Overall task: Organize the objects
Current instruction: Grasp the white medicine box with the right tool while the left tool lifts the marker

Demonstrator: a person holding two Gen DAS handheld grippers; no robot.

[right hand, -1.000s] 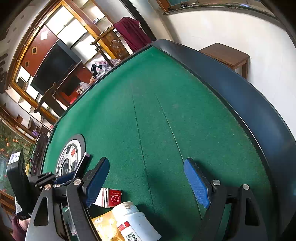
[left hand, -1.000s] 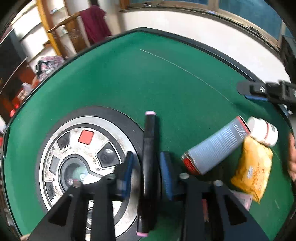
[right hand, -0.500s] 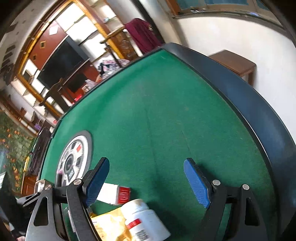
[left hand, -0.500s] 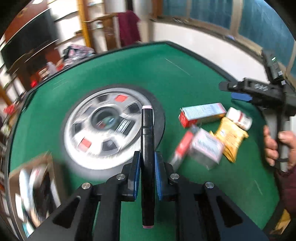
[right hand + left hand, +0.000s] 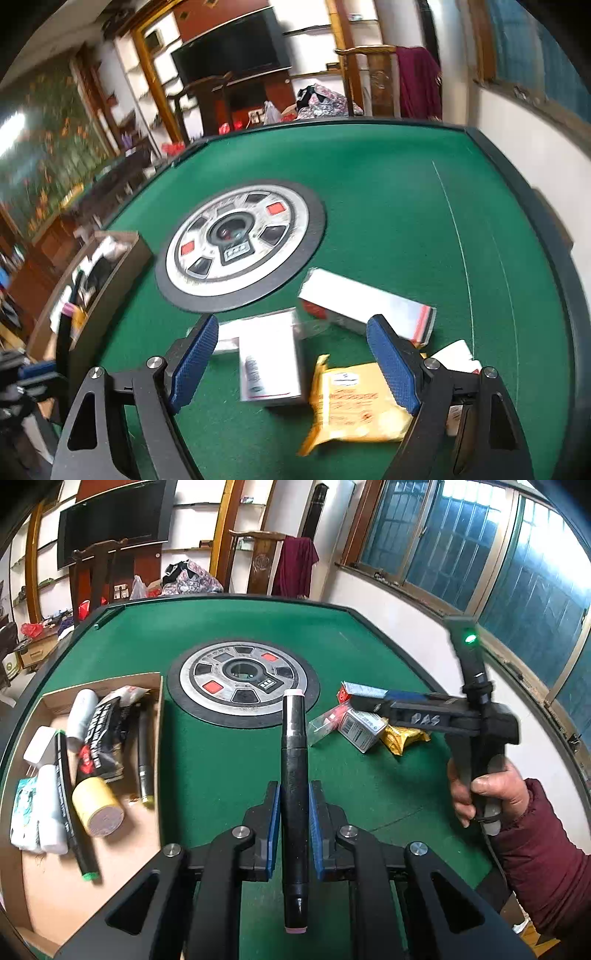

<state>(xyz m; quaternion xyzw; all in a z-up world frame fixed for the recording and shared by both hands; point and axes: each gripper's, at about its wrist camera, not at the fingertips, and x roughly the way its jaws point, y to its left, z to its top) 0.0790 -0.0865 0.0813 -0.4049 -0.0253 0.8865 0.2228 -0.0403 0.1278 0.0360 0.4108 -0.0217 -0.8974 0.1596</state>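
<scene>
My left gripper (image 5: 293, 805) is shut on a black marker (image 5: 293, 760) with pink ends and holds it above the green table. A cardboard box (image 5: 159, 738) at the left holds several items, among them a yellow roll (image 5: 98, 805) and a black packet (image 5: 101, 738). My right gripper (image 5: 291, 354) is open and empty above a pile: a white box (image 5: 267, 363), a yellow packet (image 5: 354, 402), a long silver box (image 5: 365, 308) and a white bottle (image 5: 456, 356). The right gripper also shows in the left wrist view (image 5: 373, 698).
A round silver and black hub (image 5: 242, 681) sits in the middle of the green table (image 5: 221, 760). The table has a raised dark rim (image 5: 554, 236). Chairs, shelves and a television stand beyond the far edge.
My left gripper shut on the marker, lifted it off the table and pulled back, so the box at the left came into view. My right gripper swung over the pile.
</scene>
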